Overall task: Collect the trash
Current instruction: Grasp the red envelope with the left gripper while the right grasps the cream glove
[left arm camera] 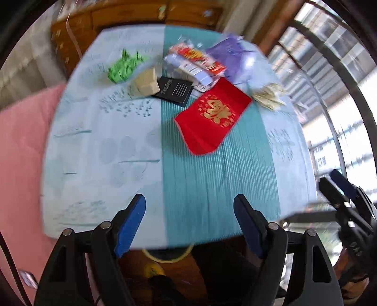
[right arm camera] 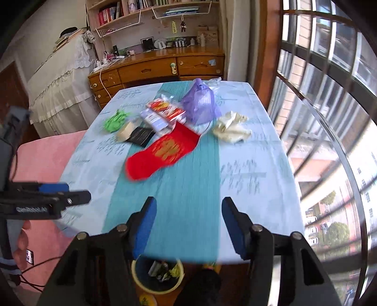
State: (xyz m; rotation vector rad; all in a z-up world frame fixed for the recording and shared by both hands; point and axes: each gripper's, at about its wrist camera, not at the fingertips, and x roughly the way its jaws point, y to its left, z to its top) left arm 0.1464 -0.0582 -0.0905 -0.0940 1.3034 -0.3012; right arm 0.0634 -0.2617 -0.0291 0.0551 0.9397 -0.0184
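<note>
Left wrist view: left gripper [left arm camera: 189,222] hovering over near edge of desk [left arm camera: 219,188], fingers [left arm camera: 130,223] spread, pinching nothing. Red envelope [left arm camera: 213,118] lying mid-desk, green paper [left arm camera: 123,67] beyond.

Right wrist view: right gripper [right arm camera: 187,223] fingers spread, empty; bin [right arm camera: 157,274] standing below desk edge, trash inside.

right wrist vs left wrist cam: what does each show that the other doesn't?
Right wrist only: bookshelves, the desk top's clutter, trash inside the bin.
Left wrist only: nothing clear; it is blurrier and shows just the bin's rim.
Both: table, red envelope, green paper, purple bag, both grippers open and empty.
</note>
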